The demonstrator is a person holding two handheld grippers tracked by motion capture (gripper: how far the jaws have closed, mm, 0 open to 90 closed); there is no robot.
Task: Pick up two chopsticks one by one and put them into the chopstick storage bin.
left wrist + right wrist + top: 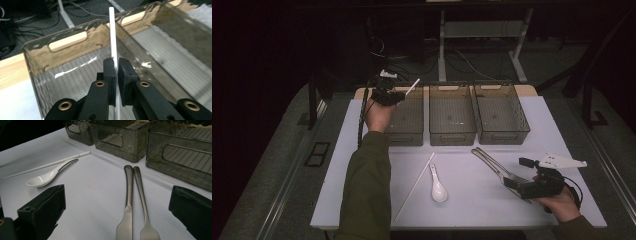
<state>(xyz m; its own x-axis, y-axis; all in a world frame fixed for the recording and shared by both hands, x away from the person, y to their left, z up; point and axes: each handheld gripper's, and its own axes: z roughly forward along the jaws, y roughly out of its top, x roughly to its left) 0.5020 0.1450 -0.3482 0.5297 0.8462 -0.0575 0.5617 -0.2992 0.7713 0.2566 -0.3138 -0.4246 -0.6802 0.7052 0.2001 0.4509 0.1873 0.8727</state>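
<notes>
Setting: dim room, cables and desk legs on the floor behind a white table (pixel 472 200)
Bins: 3 smoky clear bins in a row at the far edge; left bin (pixel 409 122), middle bin (pixel 452 117), right bin (pixel 502 112); contents hard to make out through the tinted walls
Left gripper (pixel 117 65): held over the left bin, jaws closed tight on a white chopstick (pixel 113 32) that rises past the bin's far rim; its lower end is hidden between the jaws
Right gripper (pixel 511 183): low over the table at the near right, jaws spread wide, holding nothing, one either side of the metal pieces
Metal knife (pixel 128 202) and metal fork (pixel 143 205): lying side by side, handles touching, pointing to the right bin; their near ends cut off at the frame's bottom edge
Second chopstick (pixel 416 186): flat on the table, left of centre
White spoon (pixel 437 186): just beside that chopstick, bowl toward the person
Person: 2 hands and olive sleeves, entering from the bottom
</notes>
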